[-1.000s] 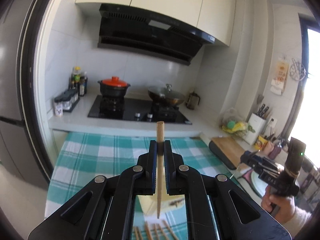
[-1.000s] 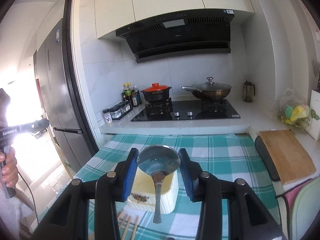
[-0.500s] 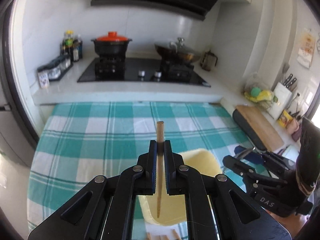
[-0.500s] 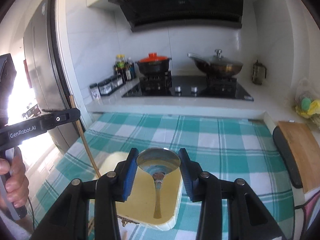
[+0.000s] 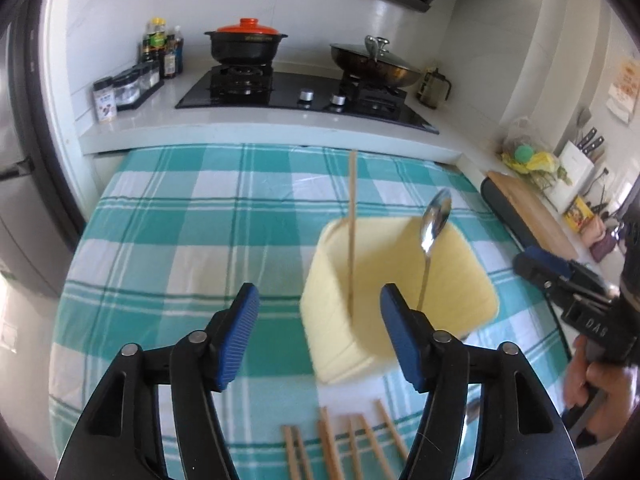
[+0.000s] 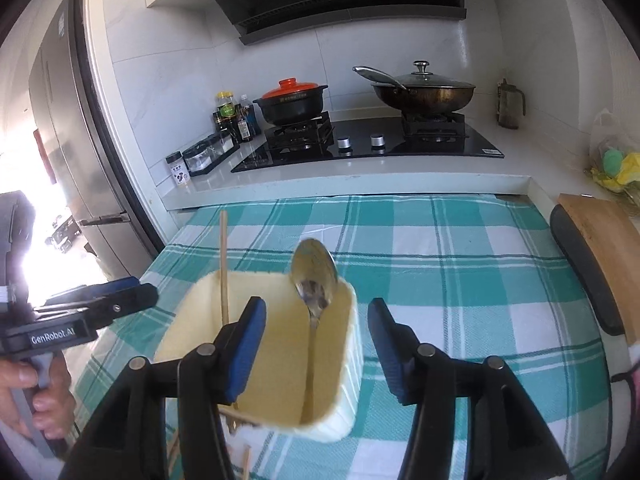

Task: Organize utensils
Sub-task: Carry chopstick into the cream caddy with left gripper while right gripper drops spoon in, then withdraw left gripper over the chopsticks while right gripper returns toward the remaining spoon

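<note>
Inside the blurred yellow holder [image 5: 400,300], chopstick [image 5: 352,232] and spoon [image 6: 314,284] bottoms hide; both claws released.

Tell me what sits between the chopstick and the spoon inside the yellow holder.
Nothing: in both wrist views only bare yellow holder interior separates the chopstick from the spoon.

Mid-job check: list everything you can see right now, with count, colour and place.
holder: one, pale yellow, on the cloth.
chopstick: one, wood, upright in holder.
spoon: one, silver, upright in holder.
loose chopsticks: several, wood, on the cloth before the holder.
tablecloth: one, teal-white check.
clay pot: one, black, orange lid, on hob.
wok: one, dark, glass lid, on hob.
cutting board: one, wood, right edge.
left gripper: open, empty.
right gripper: open, empty.
</note>
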A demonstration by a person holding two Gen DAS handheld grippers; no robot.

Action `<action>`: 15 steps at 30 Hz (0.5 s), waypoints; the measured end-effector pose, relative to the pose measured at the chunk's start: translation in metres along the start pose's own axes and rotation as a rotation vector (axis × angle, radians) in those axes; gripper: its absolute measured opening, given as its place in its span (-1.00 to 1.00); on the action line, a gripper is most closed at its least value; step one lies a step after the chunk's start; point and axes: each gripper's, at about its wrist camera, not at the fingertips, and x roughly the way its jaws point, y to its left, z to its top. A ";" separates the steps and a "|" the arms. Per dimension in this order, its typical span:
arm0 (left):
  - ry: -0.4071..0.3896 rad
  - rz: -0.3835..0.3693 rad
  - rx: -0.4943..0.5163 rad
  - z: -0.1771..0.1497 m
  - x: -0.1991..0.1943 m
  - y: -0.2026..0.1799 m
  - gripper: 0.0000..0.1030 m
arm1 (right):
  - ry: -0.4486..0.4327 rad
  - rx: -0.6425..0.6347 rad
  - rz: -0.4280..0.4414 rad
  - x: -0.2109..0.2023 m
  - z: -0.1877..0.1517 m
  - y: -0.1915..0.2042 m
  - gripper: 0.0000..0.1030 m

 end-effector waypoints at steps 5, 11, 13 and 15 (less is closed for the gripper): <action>0.074 0.104 0.003 -0.097 -0.025 0.043 0.58 | 0.069 -0.040 -0.144 -0.044 -0.097 -0.018 0.18; 0.155 0.160 -0.109 -0.175 -0.023 0.073 0.58 | 0.197 0.070 -0.274 -0.061 -0.206 -0.045 0.18; 0.147 0.172 -0.115 -0.182 -0.020 0.070 0.58 | 0.227 0.078 -0.307 -0.059 -0.224 -0.052 0.18; 0.128 0.181 -0.097 -0.187 -0.015 0.068 0.58 | 0.210 0.078 -0.310 -0.062 -0.230 -0.054 0.18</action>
